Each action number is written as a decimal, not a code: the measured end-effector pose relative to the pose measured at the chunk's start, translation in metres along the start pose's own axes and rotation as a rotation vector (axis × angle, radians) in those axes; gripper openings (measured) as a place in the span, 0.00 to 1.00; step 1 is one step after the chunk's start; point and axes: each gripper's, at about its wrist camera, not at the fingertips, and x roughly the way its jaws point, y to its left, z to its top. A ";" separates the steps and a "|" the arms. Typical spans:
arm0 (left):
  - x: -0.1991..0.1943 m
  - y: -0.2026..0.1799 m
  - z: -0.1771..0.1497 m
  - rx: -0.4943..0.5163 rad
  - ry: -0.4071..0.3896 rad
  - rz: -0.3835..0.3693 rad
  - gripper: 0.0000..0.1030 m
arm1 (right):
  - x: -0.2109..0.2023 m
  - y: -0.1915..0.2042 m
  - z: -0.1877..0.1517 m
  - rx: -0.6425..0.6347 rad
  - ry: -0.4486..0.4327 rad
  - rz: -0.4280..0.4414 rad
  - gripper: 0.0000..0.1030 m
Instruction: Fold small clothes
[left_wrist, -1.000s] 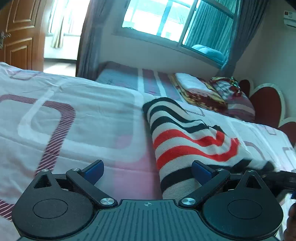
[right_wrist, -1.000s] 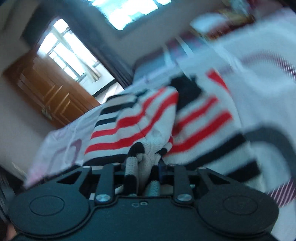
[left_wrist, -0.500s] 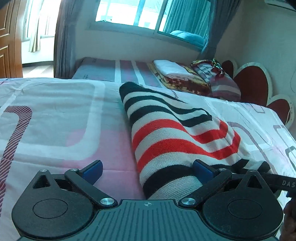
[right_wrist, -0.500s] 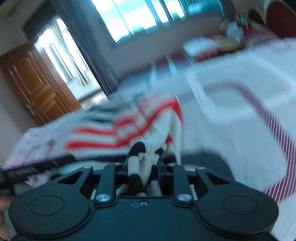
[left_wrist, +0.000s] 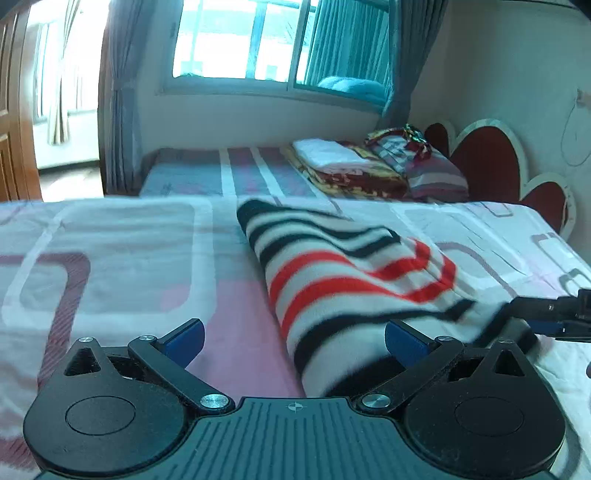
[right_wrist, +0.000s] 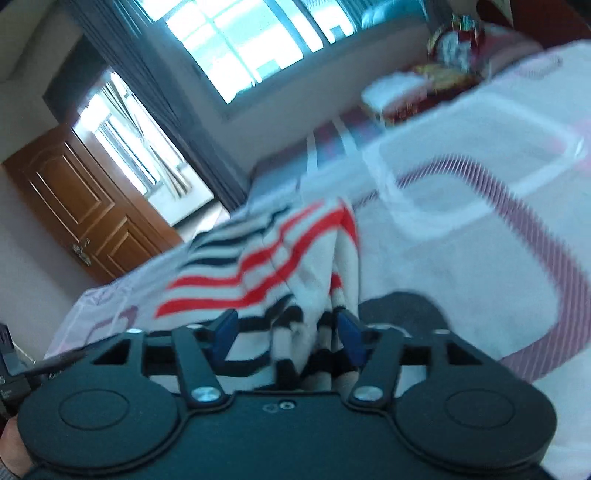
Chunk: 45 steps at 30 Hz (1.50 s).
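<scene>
A small knit garment (left_wrist: 343, 280) with white, black and red stripes lies folded on the bedsheet (left_wrist: 110, 258). My left gripper (left_wrist: 293, 338) is open, low over the sheet, its right finger (left_wrist: 404, 338) against the garment's near end. My right gripper (right_wrist: 286, 328) shows in the left wrist view (left_wrist: 546, 314) at the garment's right corner. In its own view its jaws stand apart with the garment's bunched edge (right_wrist: 314, 332) loose between the blue pads (right_wrist: 349, 334). The garment (right_wrist: 258, 266) stretches away from it.
The bed has a white and pink sheet with rounded rectangle patterns. A second bed (left_wrist: 229, 173) behind holds folded blankets (left_wrist: 347, 166) and a striped pillow (left_wrist: 424, 170). A red heart-shaped headboard (left_wrist: 491, 162) stands at the right. A wooden door (right_wrist: 85, 206) is at the left.
My right gripper has opened; it was shut on the garment's bunched edge. The lifted edge has come down onto the bed. My left gripper has shifted slightly while staying open.
</scene>
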 end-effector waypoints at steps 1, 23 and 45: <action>-0.001 0.000 -0.004 0.003 0.016 -0.006 1.00 | -0.004 -0.002 -0.002 0.021 -0.001 0.008 0.58; 0.020 0.006 0.022 0.031 -0.034 0.082 1.00 | 0.018 0.010 0.030 -0.087 -0.079 -0.113 0.65; 0.096 0.019 0.043 -0.045 0.070 0.018 1.00 | 0.120 -0.031 0.075 0.019 0.083 0.036 0.41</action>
